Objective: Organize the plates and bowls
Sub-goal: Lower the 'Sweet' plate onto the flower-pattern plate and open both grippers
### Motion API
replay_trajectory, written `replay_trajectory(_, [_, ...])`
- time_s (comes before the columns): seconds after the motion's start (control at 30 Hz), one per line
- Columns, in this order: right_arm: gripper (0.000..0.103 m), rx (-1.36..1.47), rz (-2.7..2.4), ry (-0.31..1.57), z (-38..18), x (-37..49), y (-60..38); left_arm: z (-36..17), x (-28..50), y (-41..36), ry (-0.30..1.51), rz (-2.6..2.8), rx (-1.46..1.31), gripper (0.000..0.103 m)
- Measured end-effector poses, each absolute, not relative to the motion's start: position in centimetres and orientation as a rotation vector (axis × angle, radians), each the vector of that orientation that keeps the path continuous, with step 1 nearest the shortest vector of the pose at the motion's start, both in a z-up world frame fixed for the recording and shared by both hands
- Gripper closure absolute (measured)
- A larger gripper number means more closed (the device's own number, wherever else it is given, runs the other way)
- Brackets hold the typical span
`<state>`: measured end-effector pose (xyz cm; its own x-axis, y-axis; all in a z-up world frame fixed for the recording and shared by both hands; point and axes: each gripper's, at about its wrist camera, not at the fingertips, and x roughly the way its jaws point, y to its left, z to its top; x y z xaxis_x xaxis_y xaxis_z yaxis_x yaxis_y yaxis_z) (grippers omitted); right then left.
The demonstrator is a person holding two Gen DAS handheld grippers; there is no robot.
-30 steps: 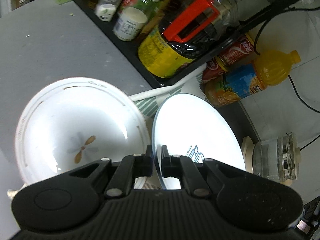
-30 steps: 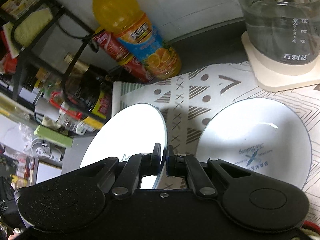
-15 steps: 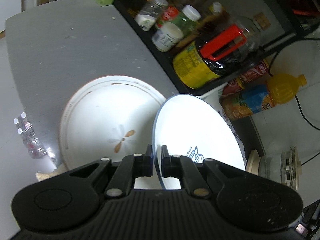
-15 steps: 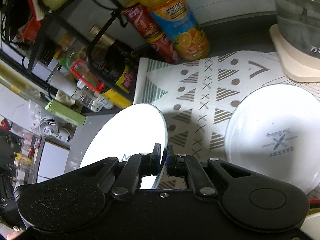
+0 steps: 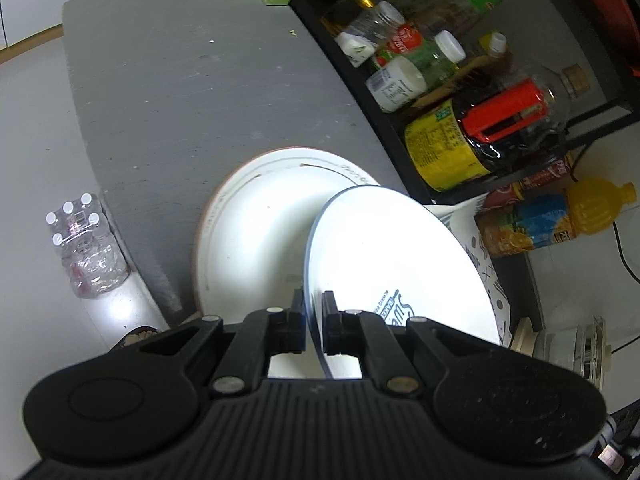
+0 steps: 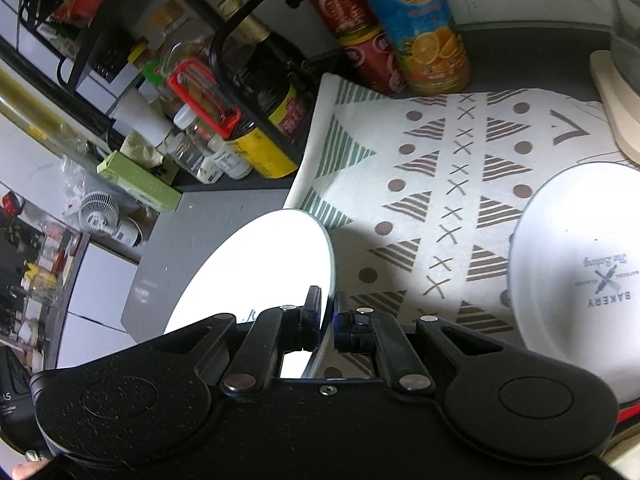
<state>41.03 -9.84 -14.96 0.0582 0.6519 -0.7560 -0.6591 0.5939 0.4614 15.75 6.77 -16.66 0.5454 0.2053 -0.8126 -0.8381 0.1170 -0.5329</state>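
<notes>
Two white dishes fill the left wrist view: the left hand-held gripper (image 5: 313, 322), at lower centre, is clamped on the rim of a blue-rimmed plate (image 5: 396, 264) held tilted, overlapping a larger brown-trimmed plate (image 5: 260, 232) lying on the grey counter (image 5: 192, 92) at centre; a bottle rack (image 5: 452, 92) stands upper right. In the right wrist view, the right hand-held gripper (image 6: 327, 322) pinches the edge of a blue-rimmed plate (image 6: 256, 276) at centre left, above a patterned mat (image 6: 440, 200); a plate printed "BAKERY" (image 6: 580, 264) lies on the mat at right
</notes>
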Motion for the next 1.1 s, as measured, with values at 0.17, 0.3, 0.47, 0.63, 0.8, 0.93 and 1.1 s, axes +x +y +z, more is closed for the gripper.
replay_trajectory(0.17, [0.097, -0.036, 0.998, 1.143, -15.2, 40.3, -8.8, -17.2, 15.1, 7.2, 0.65, 0.855, -1.229, 0.099])
replay_trajectory(0.3, [0.097, -0.055, 1.0, 1.149, -15.5, 39.9, -8.3, -17.9, 14.5, 7.4, 0.656, 0.857, -1.247, 0.098])
replay_trajectory(0.47, [0.097, -0.082, 0.998, 1.147, -15.8, 39.5, -7.8, -18.7, 14.1, 7.8, 0.669, 0.856, -1.274, 0.098])
replay_trajectory(0.63, [0.097, -0.099, 0.994, 1.144, -16.0, 39.3, -7.5, -19.3, 14.1, 8.0, 0.68, 0.851, -1.281, 0.098])
replay_trajectory(0.8, [0.097, -0.11, 0.989, 1.143, -15.9, 39.2, -7.3, -19.6, 14.1, 8.3, 0.684, 0.851, -1.291, 0.098])
replay_trajectory(0.93, [0.097, -0.124, 0.987, 1.141, -15.9, 39.1, -7.0, -19.9, 14.0, 8.4, 0.692, 0.855, -1.297, 0.098])
replay_trajectory(1.1, [0.098, -0.127, 0.974, 1.136, -16.2, 38.7, -6.8, -20.0, 13.9, 8.6, 0.699, 0.854, -1.295, 0.098])
